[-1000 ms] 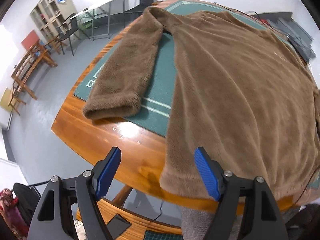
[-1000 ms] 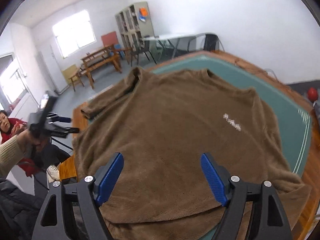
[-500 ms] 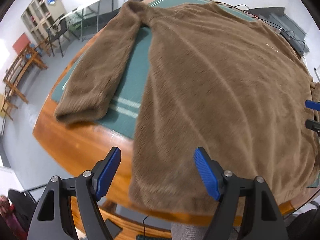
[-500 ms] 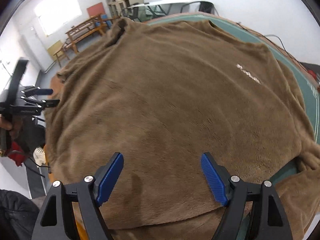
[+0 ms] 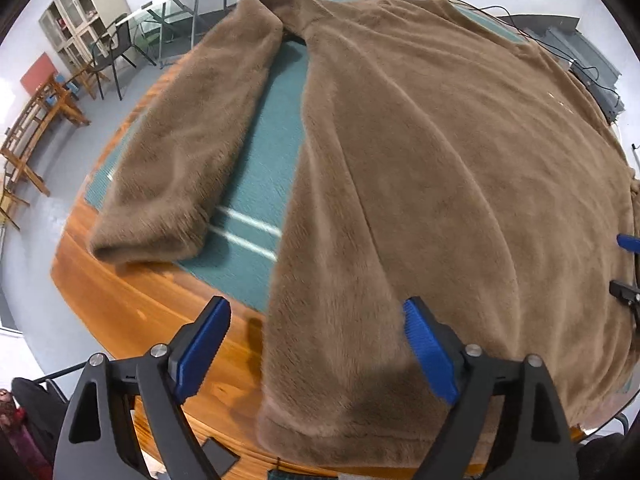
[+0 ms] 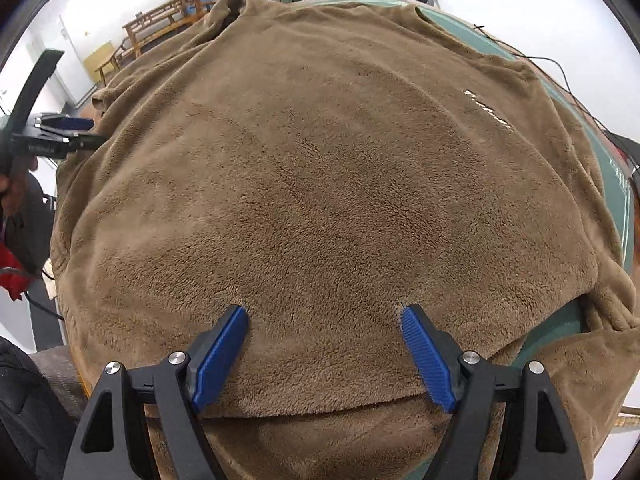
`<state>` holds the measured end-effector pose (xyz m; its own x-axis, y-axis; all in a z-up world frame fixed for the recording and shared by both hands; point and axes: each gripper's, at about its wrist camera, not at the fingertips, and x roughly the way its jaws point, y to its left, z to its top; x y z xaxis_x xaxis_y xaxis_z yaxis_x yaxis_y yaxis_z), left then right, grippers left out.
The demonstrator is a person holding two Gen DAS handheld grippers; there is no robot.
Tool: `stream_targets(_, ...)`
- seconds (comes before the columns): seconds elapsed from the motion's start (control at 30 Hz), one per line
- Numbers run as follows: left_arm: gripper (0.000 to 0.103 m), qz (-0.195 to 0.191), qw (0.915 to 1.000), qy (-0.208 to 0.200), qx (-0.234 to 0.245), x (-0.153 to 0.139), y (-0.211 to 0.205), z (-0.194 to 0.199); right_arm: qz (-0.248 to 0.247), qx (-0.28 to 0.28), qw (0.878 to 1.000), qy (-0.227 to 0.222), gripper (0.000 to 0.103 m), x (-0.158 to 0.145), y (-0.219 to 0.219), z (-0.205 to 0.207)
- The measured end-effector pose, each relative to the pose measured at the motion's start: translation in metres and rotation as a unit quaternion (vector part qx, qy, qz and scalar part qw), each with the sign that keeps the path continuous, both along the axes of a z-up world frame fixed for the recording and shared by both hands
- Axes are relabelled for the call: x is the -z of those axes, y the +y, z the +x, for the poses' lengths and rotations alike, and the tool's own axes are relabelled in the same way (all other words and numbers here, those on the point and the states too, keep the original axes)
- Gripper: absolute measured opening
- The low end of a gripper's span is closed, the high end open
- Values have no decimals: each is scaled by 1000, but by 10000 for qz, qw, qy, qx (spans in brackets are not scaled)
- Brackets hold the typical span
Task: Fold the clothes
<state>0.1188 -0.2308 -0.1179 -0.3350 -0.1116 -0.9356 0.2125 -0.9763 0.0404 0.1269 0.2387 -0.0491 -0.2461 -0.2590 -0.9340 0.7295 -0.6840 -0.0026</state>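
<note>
A brown fleece sweater lies spread flat on a green mat over a wooden table. Its left sleeve lies straight beside the body, with its cuff near the table's corner. My left gripper is open just above the sweater's lower left hem corner, one finger over the wood and one over the fleece. In the right wrist view the sweater fills the frame. My right gripper is open, both fingertips low over the fleece near a folded-under hem edge. The left gripper shows at the far left.
Black cables and dark equipment lie at the table's far right. Chairs, a glass desk, wooden benches and a shelf unit stand on the grey floor beyond. A person's hand holds the left gripper.
Both grippers have dropped closer to the sweater. The left one moved in over the lower left hem corner, and the right one came down onto the body near the hem. Both stayed open.
</note>
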Motion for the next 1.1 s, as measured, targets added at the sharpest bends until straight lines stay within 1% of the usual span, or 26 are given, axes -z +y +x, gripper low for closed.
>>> stream_targets(0.1, 91, 25, 9998, 176, 49, -19, -4, -19, 50, 56, 10000, -59, 82, -4, -1, -8)
stream_targets(0.17, 91, 85, 9994, 321, 120, -36, -7, -43, 73, 162, 9998, 134, 82, -14, 0, -17)
stream_targets(0.23, 91, 144, 9986, 466, 191, -52, -10, -67, -12, 364, 9987, 354, 82, -28, 3, -32)
stream_targets(0.33, 91, 208, 9970, 661, 347, -75, -10, -110, -221, 953, 9931, 643, 82, -51, 15, -70)
stream_targets(0.43, 91, 299, 9952, 750, 559, -87, -1, -160, -593, 1852, 9776, 804, 82, -74, 30, -120)
stream_targets(0.47, 91, 314, 9950, 723, 609, -85, 2, -175, -737, 2148, 9702, 839, 82, -81, 35, -137)
stream_targets(0.57, 92, 371, 9946, 541, 799, -75, 8, -235, -966, 2502, 9596, 848, 82, -84, 23, -171)
stream_targets(0.67, 92, 519, 9950, 132, 844, -46, 15, -288, -1192, 2849, 9473, 854, 82, -86, 11, -204)
stream_targets(0.73, 92, 667, 9938, -89, 888, -26, 21, -316, -1299, 2924, 9457, 574, 82, -72, -4, -220)
stream_targets(0.8, 92, 616, 9931, -221, 977, -9, 29, -340, -1373, 2812, 9494, 273, 82, -51, -18, -238)
stream_targets(0.9, 92, 402, 9922, -346, 1130, 12, 43, -371, -939, 2981, 9497, 187, 82, -16, -35, -261)
stream_targets(0.93, 92, 270, 9921, -349, 1174, 18, 47, -380, -880, 3089, 9467, 241, 82, -13, -33, -268)
stream_targets(0.97, 100, 202, 9921, -310, 1201, 21, 50, -387, -823, 3198, 9435, 295, 82, -11, -31, -275)
stream_targets(1.0, 102, 166, 9922, -216, 1214, 22, 53, -394, -765, 3305, 9400, 350, 82, -9, -28, -281)
stream_targets(1.1, 103, 92, 9923, -18, 1239, 22, 59, -408, -591, 3625, 9287, 514, 82, -1, -21, -301)
